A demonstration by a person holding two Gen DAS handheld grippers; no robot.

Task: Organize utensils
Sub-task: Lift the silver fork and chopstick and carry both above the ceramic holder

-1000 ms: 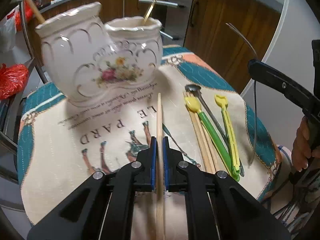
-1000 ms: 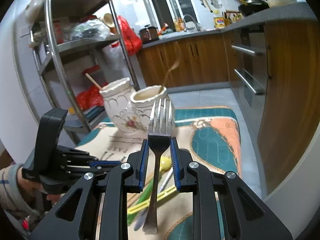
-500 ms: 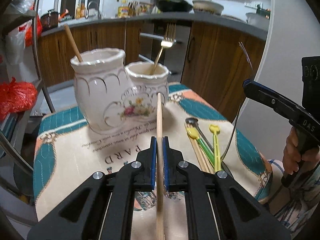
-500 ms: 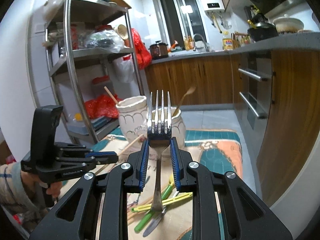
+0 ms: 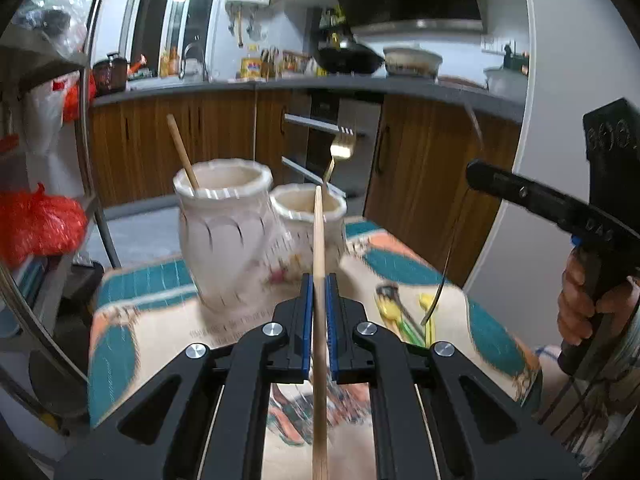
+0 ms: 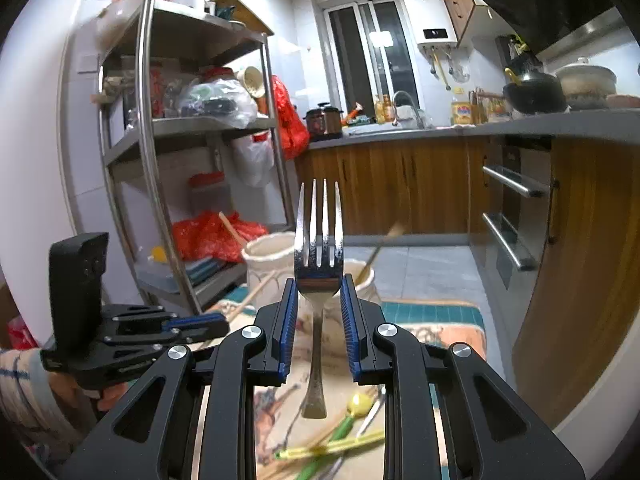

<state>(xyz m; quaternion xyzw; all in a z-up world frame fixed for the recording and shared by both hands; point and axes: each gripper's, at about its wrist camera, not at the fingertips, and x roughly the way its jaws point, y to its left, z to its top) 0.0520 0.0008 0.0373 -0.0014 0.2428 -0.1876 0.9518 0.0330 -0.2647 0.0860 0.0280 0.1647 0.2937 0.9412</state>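
We are in a home kitchen: brown wooden base cabinets [image 6: 404, 184], black wok [image 6: 534, 96], white wall-mounted water heater [image 6: 434, 20], steel storage rack [image 6: 148, 132].

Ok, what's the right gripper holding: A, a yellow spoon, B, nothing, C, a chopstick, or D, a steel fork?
D: the right gripper is shut on a steel fork, tines up, while the chopstick sits in the left gripper.
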